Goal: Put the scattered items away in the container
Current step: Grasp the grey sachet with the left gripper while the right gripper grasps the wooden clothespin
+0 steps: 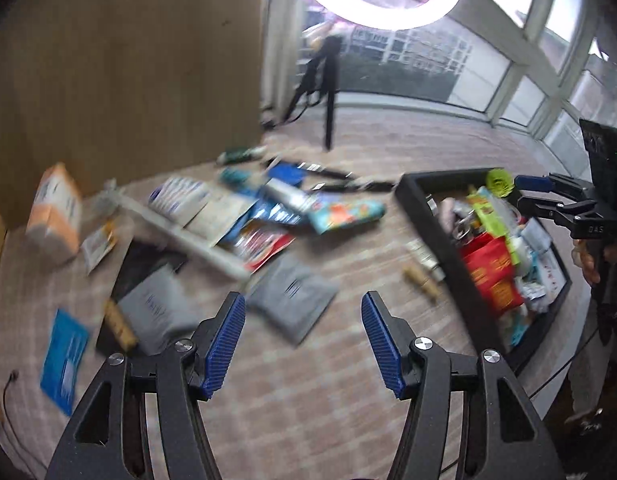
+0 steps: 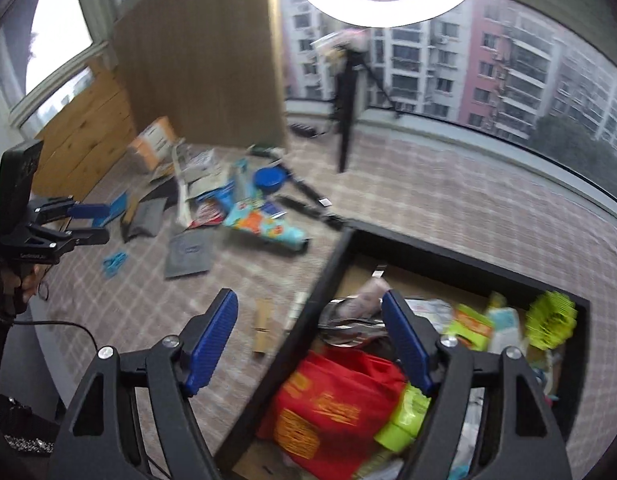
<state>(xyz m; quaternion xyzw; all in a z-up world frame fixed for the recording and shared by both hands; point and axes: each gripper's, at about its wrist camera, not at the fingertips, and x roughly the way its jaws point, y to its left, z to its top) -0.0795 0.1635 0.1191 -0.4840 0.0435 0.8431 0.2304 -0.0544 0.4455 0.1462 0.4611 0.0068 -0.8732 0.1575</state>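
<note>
Scattered items lie on the checked floor: a grey pouch [image 1: 292,296] [image 2: 188,256], a colourful pack [image 1: 344,210] [image 2: 264,224], an orange-white box [image 1: 54,216] [image 2: 152,140], a blue packet [image 1: 64,360] and a small wooden piece [image 1: 422,280] [image 2: 262,328]. The black container [image 1: 440,176] [image 2: 428,248] holds a red bag [image 1: 492,276] [image 2: 328,400] and several packets. My left gripper [image 1: 304,308] [image 2: 92,222] hangs open above the floor just short of the grey pouch. My right gripper [image 2: 308,300] [image 1: 524,192] is open and empty over the container's left wall.
A black tripod [image 1: 328,92] [image 2: 344,120] stands behind the pile by the window. A tall wooden panel [image 1: 128,60] [image 2: 200,52] rises at the back left. A blue lid [image 2: 270,178] and a blue clip [image 2: 114,262] lie among the clutter. A cable runs along the near floor.
</note>
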